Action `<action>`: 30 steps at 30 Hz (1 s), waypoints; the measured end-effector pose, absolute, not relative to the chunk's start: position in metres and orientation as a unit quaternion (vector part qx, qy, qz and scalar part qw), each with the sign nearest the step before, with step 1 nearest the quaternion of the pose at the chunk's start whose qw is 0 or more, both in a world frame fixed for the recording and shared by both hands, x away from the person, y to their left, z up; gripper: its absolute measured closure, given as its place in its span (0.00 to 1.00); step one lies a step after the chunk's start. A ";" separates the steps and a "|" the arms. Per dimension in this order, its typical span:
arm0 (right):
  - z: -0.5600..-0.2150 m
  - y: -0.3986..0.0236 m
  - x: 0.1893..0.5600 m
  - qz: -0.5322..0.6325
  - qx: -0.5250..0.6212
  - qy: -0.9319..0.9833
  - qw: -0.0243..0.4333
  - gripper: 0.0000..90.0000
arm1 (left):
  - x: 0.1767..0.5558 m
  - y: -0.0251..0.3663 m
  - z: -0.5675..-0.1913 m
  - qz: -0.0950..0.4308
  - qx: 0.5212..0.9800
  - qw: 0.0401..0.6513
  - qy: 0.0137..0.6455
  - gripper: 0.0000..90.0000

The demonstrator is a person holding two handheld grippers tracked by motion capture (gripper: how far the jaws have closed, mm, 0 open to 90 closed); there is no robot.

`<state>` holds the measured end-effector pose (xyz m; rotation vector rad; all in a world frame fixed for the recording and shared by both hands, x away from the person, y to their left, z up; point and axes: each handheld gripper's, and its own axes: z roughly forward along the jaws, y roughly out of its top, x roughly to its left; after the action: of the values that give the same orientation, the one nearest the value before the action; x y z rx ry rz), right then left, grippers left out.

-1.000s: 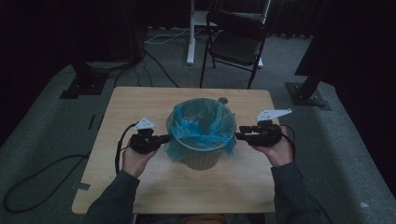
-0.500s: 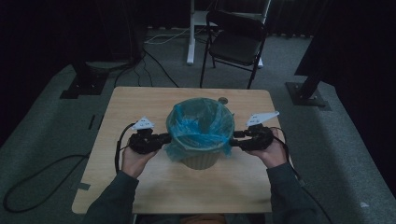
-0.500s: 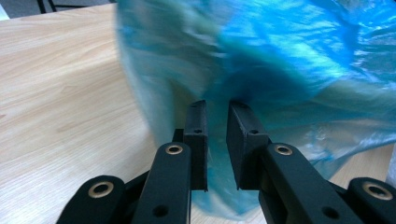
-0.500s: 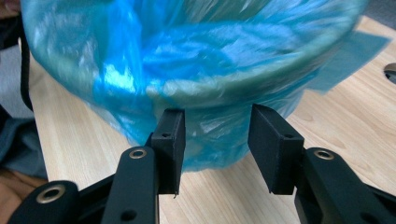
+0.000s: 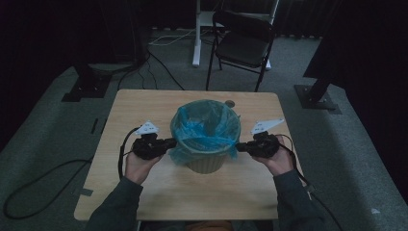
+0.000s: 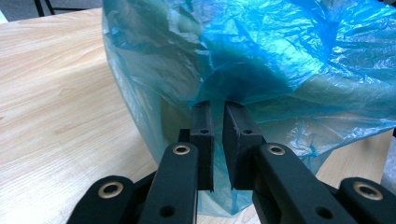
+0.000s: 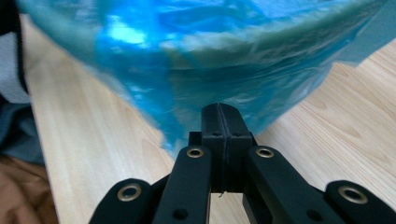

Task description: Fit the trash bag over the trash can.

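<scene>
**Two tools at the bag's skirt, one grip not yet made**

Both forearms come in over the near edge of the bench point(image 5: 159, 197). The right tool point(image 7: 219, 108) has just been closing and its jaws now meet, clenched on the loose hem of the blue bag point(image 5: 204, 126), as far as I can judge. The left tool point(image 6: 218, 108) has also been closing, but a narrow gap remains between its pads, and I cannot tell whether any film lies in it.

The bag lines the pale bin point(image 5: 206, 164), which stands mid-bench, slightly toward the far edge.

If only one side holds, a pull would likely drag the bag askew or tip the light bin. Thin film could tear at the pinch. A small round thing point(image 5: 230, 103) near the far edge could get knocked off.
</scene>
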<state>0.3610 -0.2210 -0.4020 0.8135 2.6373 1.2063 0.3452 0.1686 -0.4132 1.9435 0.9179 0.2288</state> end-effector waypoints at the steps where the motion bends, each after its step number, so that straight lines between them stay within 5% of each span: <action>1: -0.401 -0.222 0.359 0.409 0.266 0.871 0.062 0.84 | 0.345 0.170 -0.413 0.094 0.793 0.471 0.376 0.92; 2: -0.398 -0.224 0.354 0.419 0.253 0.870 0.053 0.75 | 0.346 0.170 -0.413 0.094 0.792 0.471 0.376 0.92; 7: -0.394 -0.220 0.351 0.433 0.237 0.869 0.042 0.67 | 0.346 0.168 -0.412 0.093 0.791 0.474 0.375 0.91; 12: -0.397 -0.210 0.353 0.430 0.228 0.873 0.031 0.86 | 0.345 0.166 -0.412 0.092 0.793 0.473 0.373 0.91; 13: -0.401 -0.206 0.352 0.415 0.225 0.881 0.030 0.98 | 0.346 0.166 -0.412 0.093 0.794 0.472 0.372 0.91; 22: -0.408 -0.209 0.354 0.380 0.236 0.894 0.019 1.00 | 0.346 0.172 -0.413 0.097 0.791 0.466 0.383 0.94; 25: -0.404 -0.216 0.353 0.388 0.237 0.890 0.023 0.86 | 0.345 0.181 -0.412 0.102 0.784 0.470 0.392 0.93; 30: -0.393 -0.233 0.354 0.417 0.242 0.876 0.029 0.77 | 0.343 0.192 -0.403 0.116 0.773 0.478 0.401 0.88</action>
<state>0.3541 -0.2329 -0.3934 0.7468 2.7015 1.2850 0.3434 0.1921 -0.4035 1.8867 0.9780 0.2821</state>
